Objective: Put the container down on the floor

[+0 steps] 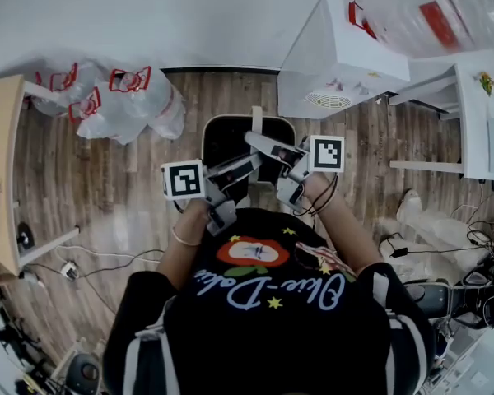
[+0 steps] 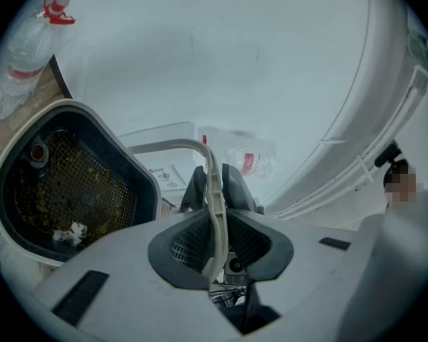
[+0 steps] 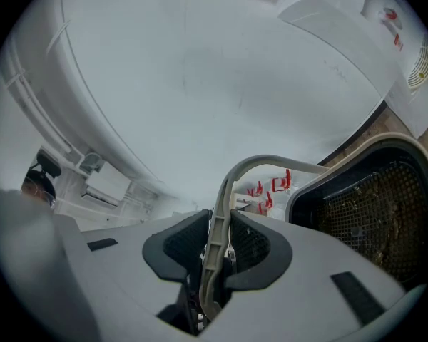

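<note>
The container [image 1: 230, 138] is a black bin with a light rim, a mesh basket inside and a pale bail handle. It hangs above the wooden floor in front of me. My left gripper [image 1: 230, 171] is shut on the handle [image 2: 212, 191], which runs between its pads. My right gripper [image 1: 272, 151] is shut on the same handle [image 3: 217, 226] from the other side. The container's mesh inside [image 2: 64, 191] holds some debris in the left gripper view, and the mesh [image 3: 371, 212] also shows at right in the right gripper view.
Clear plastic bags with red handles [image 1: 119, 97] lie on the floor at the back left. A white box [image 1: 337, 56] stands at the back right beside a white table [image 1: 477, 113]. A wooden tabletop [image 1: 0, 171] is at left. Cables [image 1: 99, 262] run over the floor.
</note>
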A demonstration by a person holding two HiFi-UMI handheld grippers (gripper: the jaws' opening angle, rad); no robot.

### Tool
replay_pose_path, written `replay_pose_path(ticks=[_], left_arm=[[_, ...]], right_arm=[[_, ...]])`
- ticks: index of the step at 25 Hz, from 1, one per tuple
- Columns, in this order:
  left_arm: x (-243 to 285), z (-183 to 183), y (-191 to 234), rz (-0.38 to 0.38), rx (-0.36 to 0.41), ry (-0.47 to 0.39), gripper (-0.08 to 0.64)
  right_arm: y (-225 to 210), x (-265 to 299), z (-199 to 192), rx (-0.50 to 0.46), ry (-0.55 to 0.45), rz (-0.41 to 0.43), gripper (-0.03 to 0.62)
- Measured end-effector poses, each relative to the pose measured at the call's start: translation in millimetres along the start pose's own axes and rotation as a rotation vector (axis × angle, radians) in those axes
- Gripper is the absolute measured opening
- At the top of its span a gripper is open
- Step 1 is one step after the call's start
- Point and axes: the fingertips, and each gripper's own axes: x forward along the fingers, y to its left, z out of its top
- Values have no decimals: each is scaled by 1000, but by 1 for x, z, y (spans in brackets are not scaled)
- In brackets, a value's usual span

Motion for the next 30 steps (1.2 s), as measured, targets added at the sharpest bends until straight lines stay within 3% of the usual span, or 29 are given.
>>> replay_pose_path(ticks=[3, 15, 21, 30], left_arm=[[-8, 21, 5, 2, -11, 13, 66], [-8, 22, 16, 29, 33, 28, 64], [9, 76, 42, 51, -27, 1, 64], [40, 110, 56, 90, -62, -60, 61]], right_arm=[[-6, 21, 8, 21, -16, -7, 86], [-16, 19, 9, -12, -20, -42, 83], [-46, 53, 53, 42, 16, -37, 83], [-70, 57, 94, 57, 82, -58, 81]])
